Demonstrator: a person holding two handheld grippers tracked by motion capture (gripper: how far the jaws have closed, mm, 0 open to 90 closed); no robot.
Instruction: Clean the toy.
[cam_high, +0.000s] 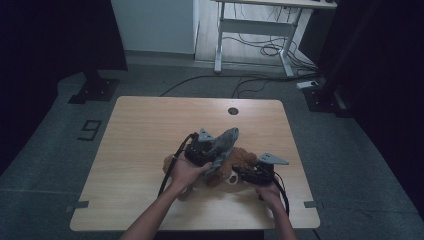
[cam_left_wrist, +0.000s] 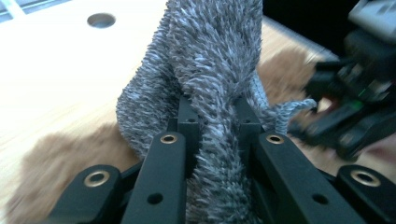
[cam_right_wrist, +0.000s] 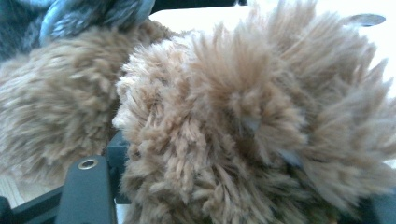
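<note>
A brown plush toy lies on the wooden table, near its front right. A grey fuzzy cloth drapes over the toy and rises from it. My left gripper is shut on that cloth; in the left gripper view the grey pile is pinched between both black jaws. My right gripper comes in low from the right and is shut on the toy's brown fur, which hides one jaw. A bit of the grey cloth shows top left in the right gripper view.
A round cable hole sits near the table's far edge. Behind the table stand a white-legged desk with loose cables on the floor, and black stand bases at left and right.
</note>
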